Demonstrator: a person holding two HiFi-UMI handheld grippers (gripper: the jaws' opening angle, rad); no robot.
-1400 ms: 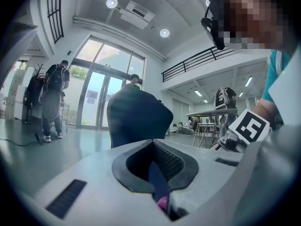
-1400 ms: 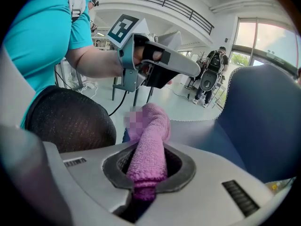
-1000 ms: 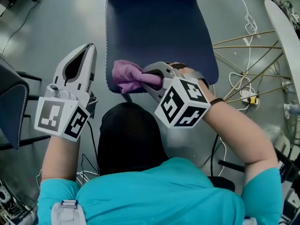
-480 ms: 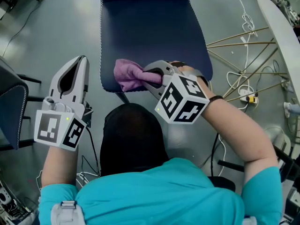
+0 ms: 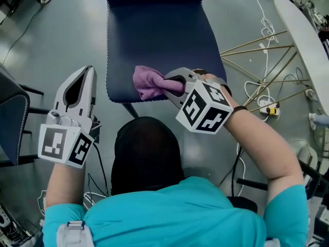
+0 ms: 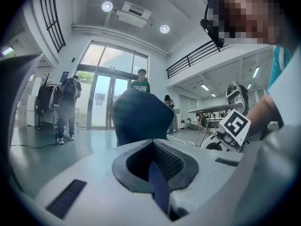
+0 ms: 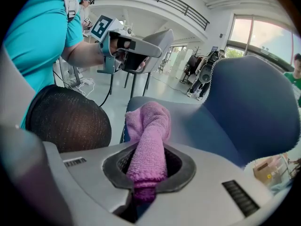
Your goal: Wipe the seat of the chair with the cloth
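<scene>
The chair's dark blue seat (image 5: 159, 40) fills the top middle of the head view. A purple cloth (image 5: 148, 82) lies bunched on the seat near its front edge. My right gripper (image 5: 172, 86) is shut on the cloth, reaching in from the right. In the right gripper view the cloth (image 7: 148, 135) sticks out of the right gripper (image 7: 146, 175) and rests on the seat (image 7: 202, 121). My left gripper (image 5: 88, 72) hangs over the floor left of the seat, shut and holding nothing. The left gripper view shows the left gripper (image 6: 157, 173) pointing at the chair (image 6: 141, 119).
Another dark chair (image 5: 13, 117) stands at the left edge. A white board (image 5: 303, 40) on thin metal legs (image 5: 257, 50) and loose cables (image 5: 267, 24) lie to the right. The person's head (image 5: 146, 153) is just below the seat. People stand far off by the glass doors (image 6: 66, 107).
My right gripper has dragged the cloth a little to the right along the seat's front edge. My left gripper has drawn back toward the person and away from the seat.
</scene>
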